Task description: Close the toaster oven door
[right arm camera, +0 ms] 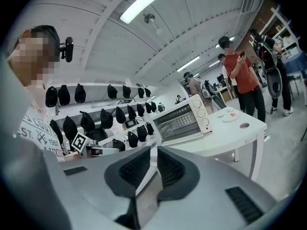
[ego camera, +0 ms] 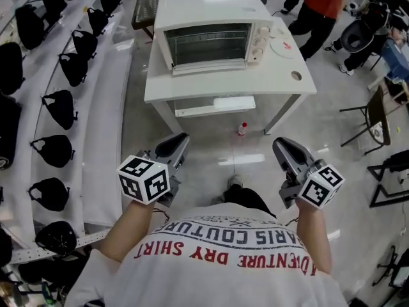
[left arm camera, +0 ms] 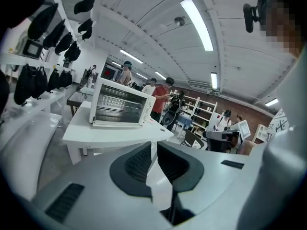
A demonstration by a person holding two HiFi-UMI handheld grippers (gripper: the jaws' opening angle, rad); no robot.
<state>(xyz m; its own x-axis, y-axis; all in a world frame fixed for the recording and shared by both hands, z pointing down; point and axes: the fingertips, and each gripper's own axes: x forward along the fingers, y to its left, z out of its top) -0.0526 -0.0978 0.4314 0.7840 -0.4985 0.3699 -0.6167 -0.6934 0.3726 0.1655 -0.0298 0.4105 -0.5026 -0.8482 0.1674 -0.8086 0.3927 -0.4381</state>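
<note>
**anon1:** so where was everything?

**anon2:** left gripper (ego camera: 181,139) had its jaws pressed together, empty. The toaster oven (ego camera: 211,40) sat on the white table (ego camera: 287,82) well ahead of both, door looking closed. The right gripper (ego camera: 281,144) was pinched together too, nothing in it.

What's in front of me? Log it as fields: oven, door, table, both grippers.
oven: white toaster oven standing on the table
door: door looks shut, glass upright
table: white table, a plate to the right of the oven
left gripper: left gripper jaws together, empty, short of the table
right gripper: right gripper jaws together, empty, short of the table
</note>
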